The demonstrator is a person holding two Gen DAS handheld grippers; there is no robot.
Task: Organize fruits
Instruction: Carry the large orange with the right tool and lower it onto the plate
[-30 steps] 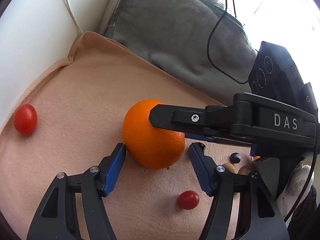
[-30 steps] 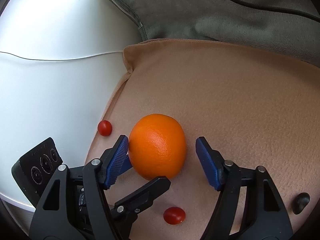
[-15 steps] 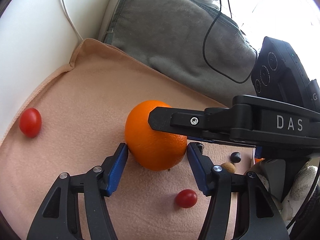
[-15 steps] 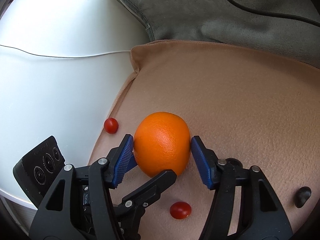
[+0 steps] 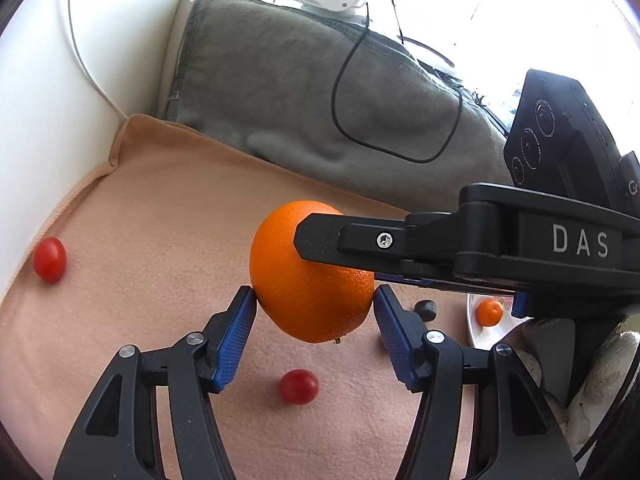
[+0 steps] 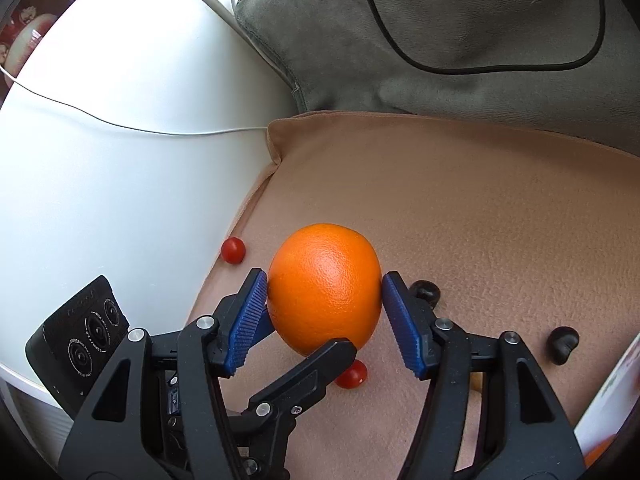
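Note:
A large orange (image 5: 304,280) (image 6: 324,284) is held above the peach cloth (image 5: 160,208) by both grippers at once. My left gripper (image 5: 314,304) is shut on it, blue pads on its left and right sides. My right gripper (image 6: 324,292) is shut on it too, and its black finger (image 5: 360,240) crosses the orange in the left wrist view. Cherry tomatoes lie on the cloth: one at the left edge (image 5: 49,259) (image 6: 233,250), one below the orange (image 5: 299,386) (image 6: 352,374).
A grey cushion (image 5: 300,92) with a black cable lies behind the cloth. A white plate (image 5: 476,332) at the right holds a small orange (image 5: 489,312). Dark small fruits (image 6: 563,345) (image 6: 426,291) lie on the cloth. A white surface (image 6: 120,180) borders the left.
Both grippers closed onto the orange and lifted it off the cloth. The views have tilted up, showing more of the cushion and the plate.

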